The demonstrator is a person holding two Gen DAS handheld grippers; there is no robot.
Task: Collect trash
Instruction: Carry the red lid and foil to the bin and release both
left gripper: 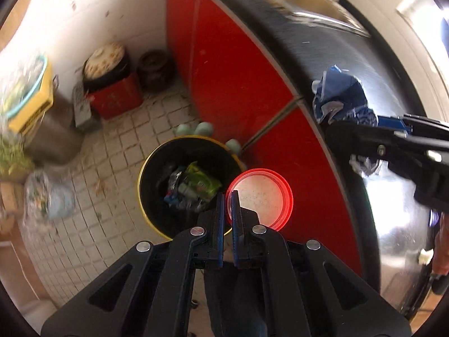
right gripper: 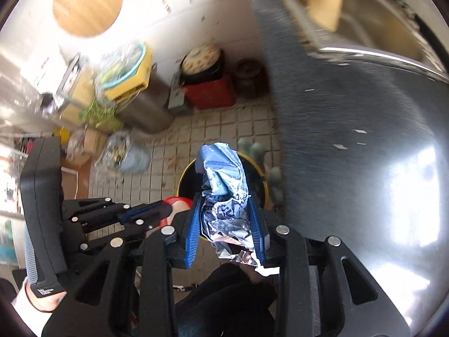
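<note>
Left wrist view: the left tool (left gripper: 228,196) was seen clamped on the red lid's (left gripper: 261,199) rim, the bin (left gripper: 146,174) at 10 o'clock. A release here was judged likely to miss.

Right wrist view: the right tool (right gripper: 226,210) was seen clamped on the blue wrapper (right gripper: 221,174), above the bin (right gripper: 185,177); snagging foil was considered possible.

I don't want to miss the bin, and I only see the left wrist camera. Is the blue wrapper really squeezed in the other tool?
Observer: Yes. The right tool presses both blue pads on the blue wrapper; silver foil shows inside it.
Operator: Is it over the bin?
Observer: In the right wrist view, the wrapper lines up with the yellow-rimmed bin below it.
Operator: What's up on the wall?
Observer: A round wooden board.
</note>
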